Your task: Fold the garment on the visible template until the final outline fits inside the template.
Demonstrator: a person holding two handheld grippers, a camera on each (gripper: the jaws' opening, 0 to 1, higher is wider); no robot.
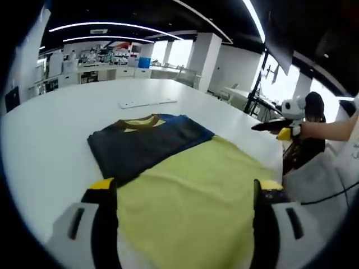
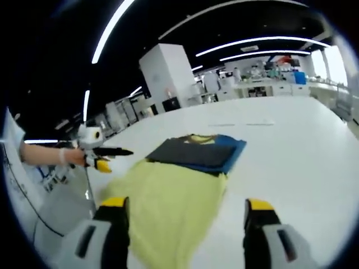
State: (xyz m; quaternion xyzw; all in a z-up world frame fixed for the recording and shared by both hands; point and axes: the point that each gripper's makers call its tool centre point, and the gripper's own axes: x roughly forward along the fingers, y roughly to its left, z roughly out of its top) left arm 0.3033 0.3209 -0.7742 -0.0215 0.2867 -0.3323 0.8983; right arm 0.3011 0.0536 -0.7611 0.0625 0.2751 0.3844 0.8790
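A white strip [image 1: 147, 103] lies on the table [image 1: 50, 140] beyond the garment [image 1: 168, 168].

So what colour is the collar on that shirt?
The collar is brownish-gold, clearest in the left gripper view.

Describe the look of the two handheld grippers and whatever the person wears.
Both grippers share one build: the left gripper and right gripper have pale grey bodies with dark slots, black jaws and yellow tips. Seen from across, each carries a white housing. A white sleeve shows at the view's edge.
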